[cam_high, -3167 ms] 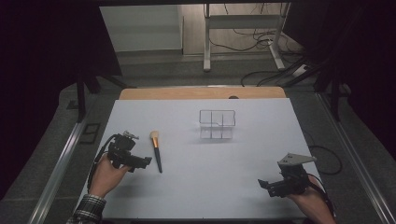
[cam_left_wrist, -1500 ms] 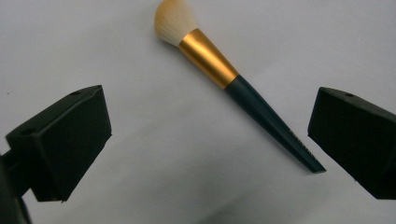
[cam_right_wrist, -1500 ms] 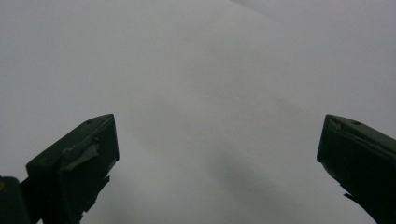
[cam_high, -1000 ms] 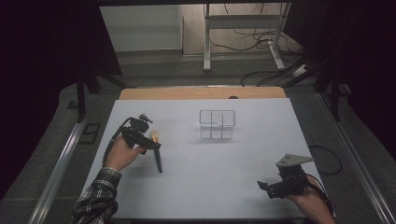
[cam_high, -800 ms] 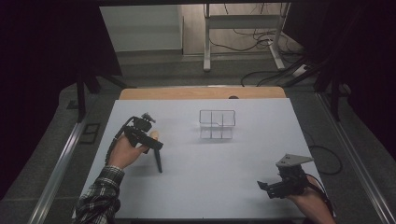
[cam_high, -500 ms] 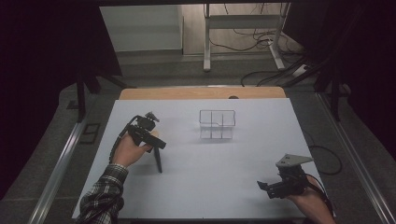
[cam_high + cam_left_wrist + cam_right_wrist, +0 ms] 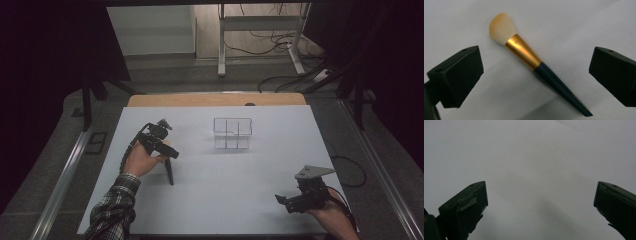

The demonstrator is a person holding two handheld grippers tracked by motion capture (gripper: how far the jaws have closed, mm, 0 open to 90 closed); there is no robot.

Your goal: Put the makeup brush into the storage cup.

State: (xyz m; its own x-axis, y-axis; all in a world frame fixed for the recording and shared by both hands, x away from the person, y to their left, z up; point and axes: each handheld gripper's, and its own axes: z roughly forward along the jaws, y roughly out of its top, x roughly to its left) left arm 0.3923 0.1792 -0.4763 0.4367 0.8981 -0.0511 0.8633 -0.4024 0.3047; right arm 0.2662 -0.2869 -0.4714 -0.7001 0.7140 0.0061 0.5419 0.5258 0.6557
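Observation:
A makeup brush (image 7: 529, 56) with pale bristles, a gold ferrule and a dark handle lies flat on the white table; its handle (image 7: 169, 173) pokes out below my left hand in the high view. My left gripper (image 7: 165, 151) hovers just over the brush head, its jaws wide apart on either side of the brush (image 7: 536, 72), open and not touching it. A clear plastic divided organizer (image 7: 232, 133) stands upright at the table's middle back. My right gripper (image 7: 287, 204) rests open near the front right edge, over bare table (image 7: 529, 170).
The white table top (image 7: 260, 170) spreads between the brush and the right gripper. A wooden strip (image 7: 215, 99) borders the far edge. Metal rails run along both sides, and a desk frame with cables stands on the floor behind.
My left hand moved from the front left up and rightwards to the brush and now hangs over its head, tilted down. The right gripper stayed put.

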